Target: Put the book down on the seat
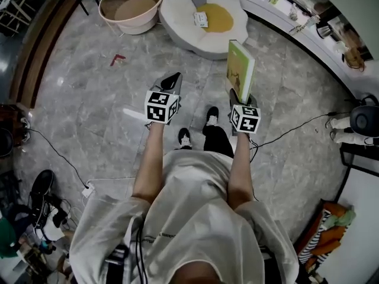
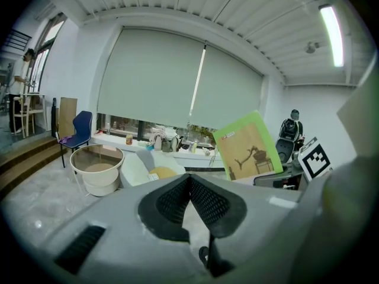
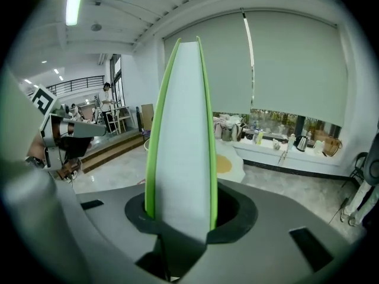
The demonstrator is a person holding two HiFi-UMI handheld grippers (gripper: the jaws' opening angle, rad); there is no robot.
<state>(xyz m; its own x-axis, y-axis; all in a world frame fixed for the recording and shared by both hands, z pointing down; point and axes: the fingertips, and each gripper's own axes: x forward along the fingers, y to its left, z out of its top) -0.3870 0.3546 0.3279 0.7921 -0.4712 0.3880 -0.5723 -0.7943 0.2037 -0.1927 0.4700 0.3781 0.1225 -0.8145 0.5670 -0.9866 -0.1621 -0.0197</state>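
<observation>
book [image 1: 240, 70] pinched upright by right hand-held gripper [image 1: 238, 96] could lever loose and drop short of the far white seat [image 1: 177, 16]; left hand-held gripper [image 1: 172, 83] pressed together, empty.

Floor [image 1: 89, 99] — grey marbled tiles, glossy. Standing on it: a round beige tub [image 1: 131, 6] and, just beside it, a round white seat [image 1: 177, 16] with a yellow centre, a small white card [image 1: 201, 19] lying on its cushion. Loose items: a red angled piece [image 1: 117, 58] near the tub; a black cable [image 1: 56, 152] running to a white plug block [image 1: 87, 189]; a black shoe [image 1: 41, 185] at the left edge.
</observation>
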